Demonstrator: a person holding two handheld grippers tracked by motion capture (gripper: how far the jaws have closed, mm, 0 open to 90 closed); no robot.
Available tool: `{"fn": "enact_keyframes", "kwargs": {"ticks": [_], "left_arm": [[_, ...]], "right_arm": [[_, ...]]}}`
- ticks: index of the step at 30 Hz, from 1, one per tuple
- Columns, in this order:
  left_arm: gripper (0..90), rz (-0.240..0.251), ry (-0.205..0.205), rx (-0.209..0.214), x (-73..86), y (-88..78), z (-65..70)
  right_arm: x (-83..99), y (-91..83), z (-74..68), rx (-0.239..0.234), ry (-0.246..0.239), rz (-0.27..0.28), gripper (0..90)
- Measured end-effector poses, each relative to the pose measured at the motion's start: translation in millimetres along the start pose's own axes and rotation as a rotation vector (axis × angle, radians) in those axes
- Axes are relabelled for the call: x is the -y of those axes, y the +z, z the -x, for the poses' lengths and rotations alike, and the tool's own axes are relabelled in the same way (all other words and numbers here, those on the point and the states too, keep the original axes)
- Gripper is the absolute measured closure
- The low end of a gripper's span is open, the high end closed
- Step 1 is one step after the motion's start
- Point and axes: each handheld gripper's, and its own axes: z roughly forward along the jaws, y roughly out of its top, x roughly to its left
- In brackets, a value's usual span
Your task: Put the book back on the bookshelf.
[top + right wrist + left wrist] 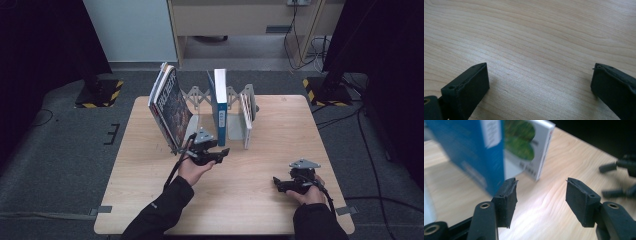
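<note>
Three books are standing in a grey rack (235,95) at the far side of a pale wooden table (150,200) in the high view. A big magazine-like book (170,107) is leaning at the left, a blue book (218,107) is standing upright in the middle, and a thin white book (246,120) is sitting at the right. The left gripper (224,152) is hovering just in front of the blue book, jaws spread and holding nothing. The right gripper (276,184) is resting near the table's front right, well apart from the books. Dark floor, cables and black stands are surrounding the table.

Looking along the left gripper (541,190), its jaws are standing apart over bare wood – the blue book (469,152) is rising close by at the left, the white book (534,150) behind it. The blue one is likely stiff, fairly heavy and smooth-covered, so pinching across the spine edge, low down, looks safest.

Looking along the right gripper (539,80), its jaws are spread wide over plain wood grain – nothing between them.
</note>
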Motion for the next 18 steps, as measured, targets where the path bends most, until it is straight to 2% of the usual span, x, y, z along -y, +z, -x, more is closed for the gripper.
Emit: {"fn": "enact_keyframes", "kwargs": {"ticks": [5, 9, 10, 12, 18], "left_arm": [[35.5, -0.049, -0.015, -0.029, 30.6, -35.6, -15.8], [33.0, -0.064, -0.064, -0.059, 58.4, -63.0, -31.9], [32.3, -0.064, -0.096, -0.070, 65.2, -68.8, -35.8], [30.9, -0.080, -0.127, -0.086, 74.9, -78.9, -42.9], [23.4, -0.106, -0.143, -0.161, 94.9, -99.9, -60.0]], "right_arm": [[0.0, 0.0, 0.0, 0.000, 0.000, 0.000, 2.0], [0.0, 0.0, 0.0, 0.000, 0.000, 0.000, 2.0], [0.0, 0.0, 0.0, 0.000, 0.000, 0.000, 2.0], [0.0, 0.0, 0.0, 0.000, 0.000, 0.000, 2.0], [0.2, -0.2, -0.5, 0.003, 0.002, 0.003, 2.4]]}}
